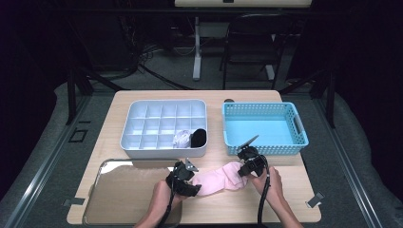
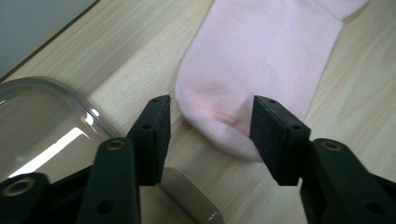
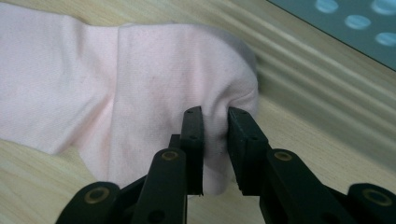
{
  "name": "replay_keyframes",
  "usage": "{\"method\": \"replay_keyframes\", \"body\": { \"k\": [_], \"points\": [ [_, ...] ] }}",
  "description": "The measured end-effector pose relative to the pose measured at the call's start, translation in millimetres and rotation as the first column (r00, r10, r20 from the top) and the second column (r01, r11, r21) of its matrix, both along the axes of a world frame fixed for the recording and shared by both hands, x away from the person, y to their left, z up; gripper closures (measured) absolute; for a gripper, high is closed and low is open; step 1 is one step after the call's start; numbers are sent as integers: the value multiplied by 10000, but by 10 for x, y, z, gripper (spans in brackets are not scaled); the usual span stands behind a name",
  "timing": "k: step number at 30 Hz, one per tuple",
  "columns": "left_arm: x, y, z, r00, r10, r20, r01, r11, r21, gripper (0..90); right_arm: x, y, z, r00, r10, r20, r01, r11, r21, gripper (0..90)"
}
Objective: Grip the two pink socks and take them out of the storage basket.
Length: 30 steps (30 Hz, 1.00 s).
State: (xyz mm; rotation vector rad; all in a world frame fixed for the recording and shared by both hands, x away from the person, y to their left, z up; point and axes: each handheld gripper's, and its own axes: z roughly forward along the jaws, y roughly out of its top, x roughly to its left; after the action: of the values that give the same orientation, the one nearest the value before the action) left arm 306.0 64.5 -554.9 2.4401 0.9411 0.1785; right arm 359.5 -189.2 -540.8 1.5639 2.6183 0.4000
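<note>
From the high view, a pink sock (image 1: 221, 177) is lying flat on the counter (image 1: 294, 199) in front of the white divided tray (image 1: 164, 124) and blue basket (image 1: 263, 128), with both tongs at its ends. Left gripper view: the left tongs (image 2: 211, 128) are sitting spread around the sock's toe, one pad touching but not squeezing. Right gripper view: the right tongs (image 3: 215, 121) are pinching a fold of the sock's edge.

Left gripper (image 1: 186, 173): jaws parted, pads pressing nothing, forearm entering from below. Right gripper (image 1: 248, 159): jaws nearly closed, pinching pink fabric, hand (image 1: 269, 183) behind it.
</note>
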Motion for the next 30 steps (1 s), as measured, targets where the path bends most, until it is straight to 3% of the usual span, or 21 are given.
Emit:
{"method": "replay_keyframes", "body": {
  "k": [1,11,13,14,18,20,23,30],
  "points": [
    [3,1,-1,10000,-47,-29,47,10000,-17,521,-12,3,-20,9995,-261,192,257,9995,177,762],
    [-1,-61,-38,9989,-458,75,457,9988,167,756,13,-78,1,9999,-160,-47,159,9998,-76,730],
    [0,-64,-38,9988,-475,80,474,9987,164,766,18,-88,1,9998,-192,-104,192,9998,81,683],
    [0,-62,-38,9990,-438,76,437,9989,153,762,22,-104,21,9991,-273,-329,288,9986,440,663],
    [9,-45,-32,9993,-371,3,371,9992,111,687,27,-224,149,9985,-489,231,457,9917,1203,653],
    [9,-42,-23,9995,-321,33,321,9994,93,665,31,-253,154,9977,-622,279,584,9908,1224,625],
    [5,-31,16,9996,-284,-18,284,9996,-58,574,56,-258,61,9977,-667,-87,672,9921,1063,619],
    [-31,13,96,9994,-37,339,46,9997,-243,336,54,-181,1,9989,-414,-218,428,9969,667,759]
  ]
}}
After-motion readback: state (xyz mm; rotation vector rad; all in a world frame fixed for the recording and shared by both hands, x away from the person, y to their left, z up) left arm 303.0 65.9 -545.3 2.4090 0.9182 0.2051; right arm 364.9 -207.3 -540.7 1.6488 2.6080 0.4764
